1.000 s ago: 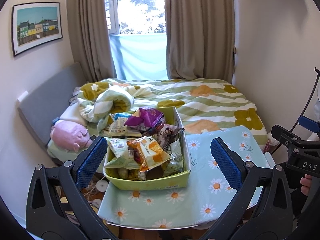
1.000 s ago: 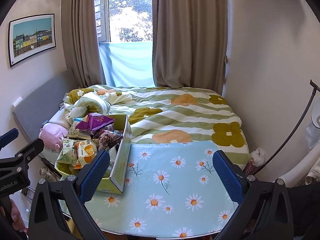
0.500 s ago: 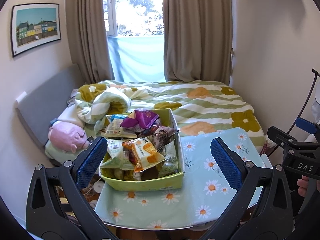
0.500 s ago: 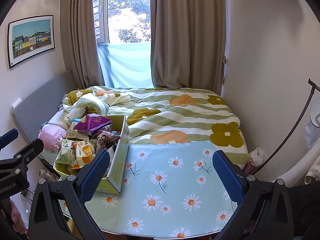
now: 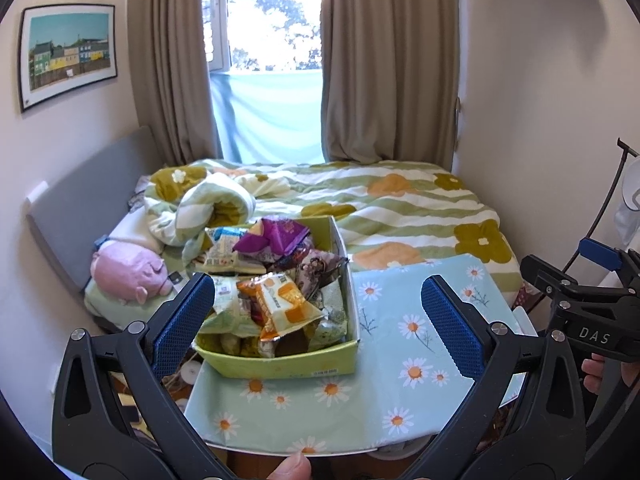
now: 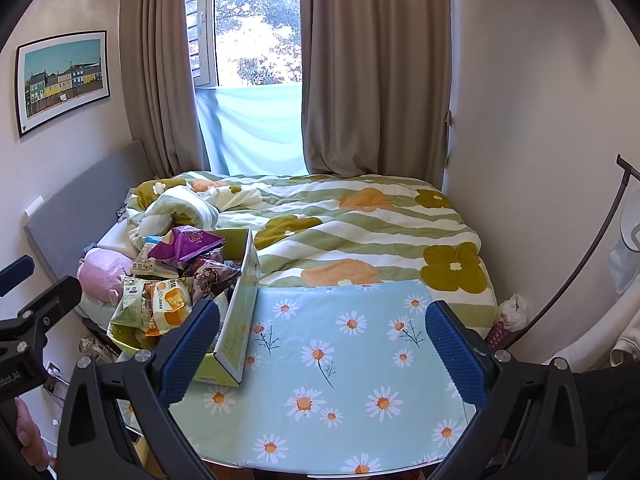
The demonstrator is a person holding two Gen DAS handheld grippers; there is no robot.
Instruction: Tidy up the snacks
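in the green box, a heap of snack packets, purple pouch topmost

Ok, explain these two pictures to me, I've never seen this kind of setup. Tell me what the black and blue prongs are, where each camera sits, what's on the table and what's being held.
No robot here: a person holds a hand tool in each hand. The black prongs with blue pads are each tool's two fingers. A fisheye camera on each tool looks forward along them, hence the curved edges. One picture comes from the left gripper, the other from the right gripper. Both are open and hold nothing. On the table with the daisy-print cloth stands a yellow-green cardboard box heaped with snack packets, such as an orange and white packet and a purple packet. A bed with a flowered quilt lies beyond.
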